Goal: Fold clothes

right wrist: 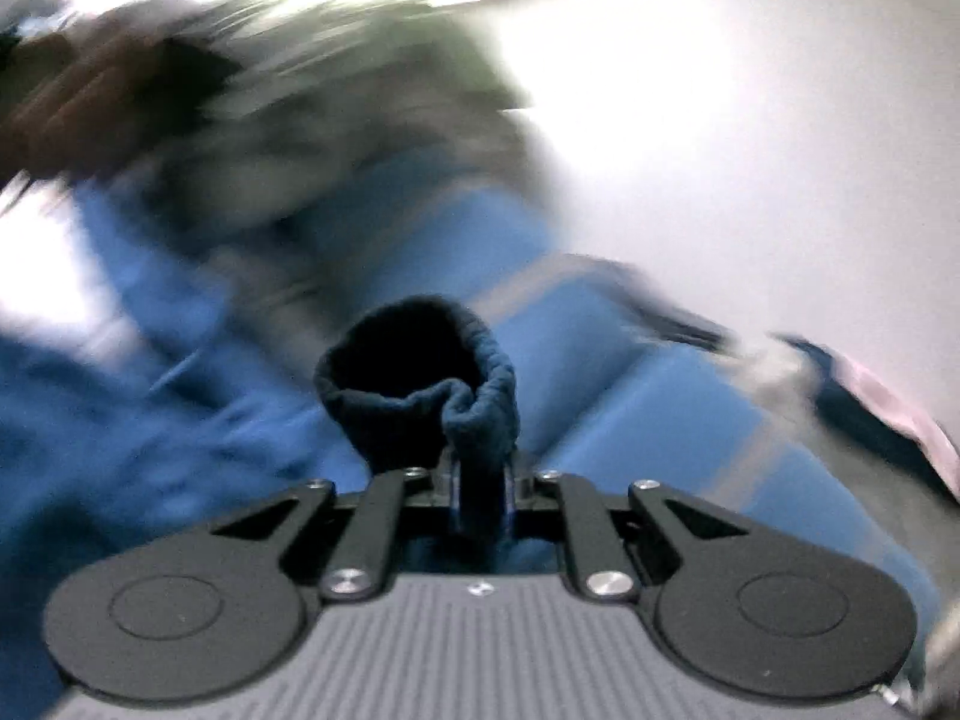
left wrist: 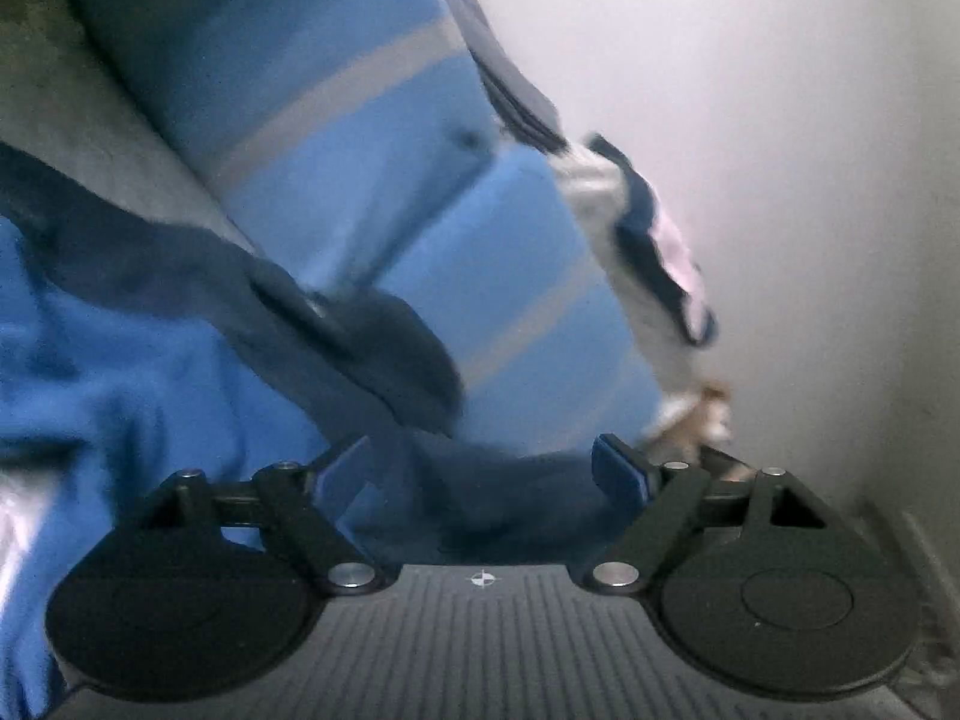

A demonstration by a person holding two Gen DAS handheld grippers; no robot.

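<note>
Right gripper [right wrist: 480, 498] has its jaws clenched on a bunched dark navy cuff [right wrist: 432, 384], right up close to the lens; left gripper [left wrist: 486, 468] with jaws released, dark fabric lying loose between them, over the blue garment [left wrist: 120, 372] and a light-blue striped cloth [left wrist: 372, 138] farther off, all blurred

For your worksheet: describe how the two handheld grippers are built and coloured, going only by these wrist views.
Both look alike. The left gripper and right gripper each have a grey ribbed body with a small round crosshair mark, two black discs, black linkage bars joined by silver screws, and blue finger pads. No cables or sleeves show.
</note>
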